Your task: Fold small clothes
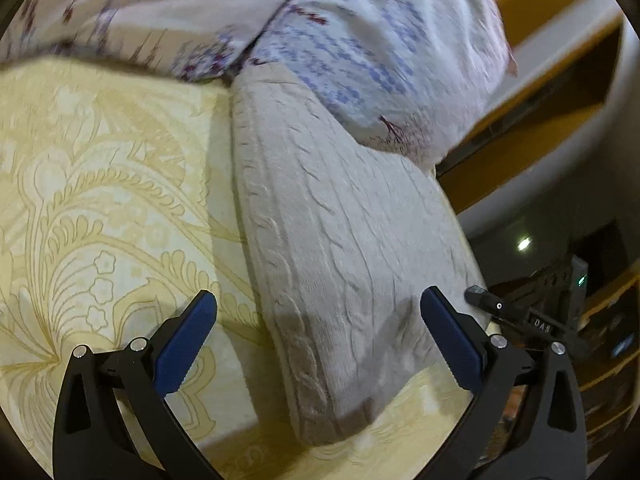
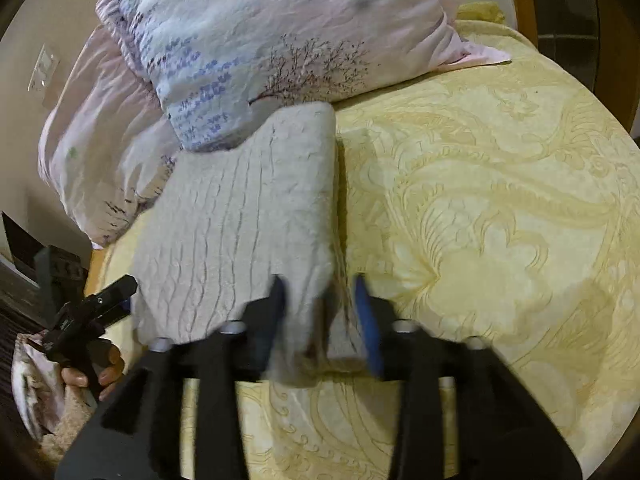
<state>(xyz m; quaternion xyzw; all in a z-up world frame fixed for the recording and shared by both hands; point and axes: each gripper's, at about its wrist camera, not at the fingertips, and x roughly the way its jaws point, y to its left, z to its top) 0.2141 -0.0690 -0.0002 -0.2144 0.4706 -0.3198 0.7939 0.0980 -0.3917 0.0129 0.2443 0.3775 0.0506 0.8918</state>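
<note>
A folded grey cable-knit garment (image 1: 340,248) lies on the yellow patterned bedspread (image 1: 100,200). It also shows in the right wrist view (image 2: 248,216). My left gripper (image 1: 318,312) is open and empty, its blue pads (image 1: 188,344) spread either side of the garment's near end, above it. My right gripper (image 2: 320,312) is motion-blurred; its jaws stand partly apart around the garment's near right corner, and a fold of knit lies between the pads (image 2: 366,320). Whether it is pinching the cloth is unclear. The left gripper shows at the lower left of the right wrist view (image 2: 120,292).
A floral pillow (image 2: 260,40) and pale quilt (image 2: 92,140) press against the garment's far end. The bed's edge (image 2: 100,264) runs left of the garment. The bedspread (image 2: 500,220) stretches to the right. A wooden headboard (image 1: 540,80) stands behind the pillow.
</note>
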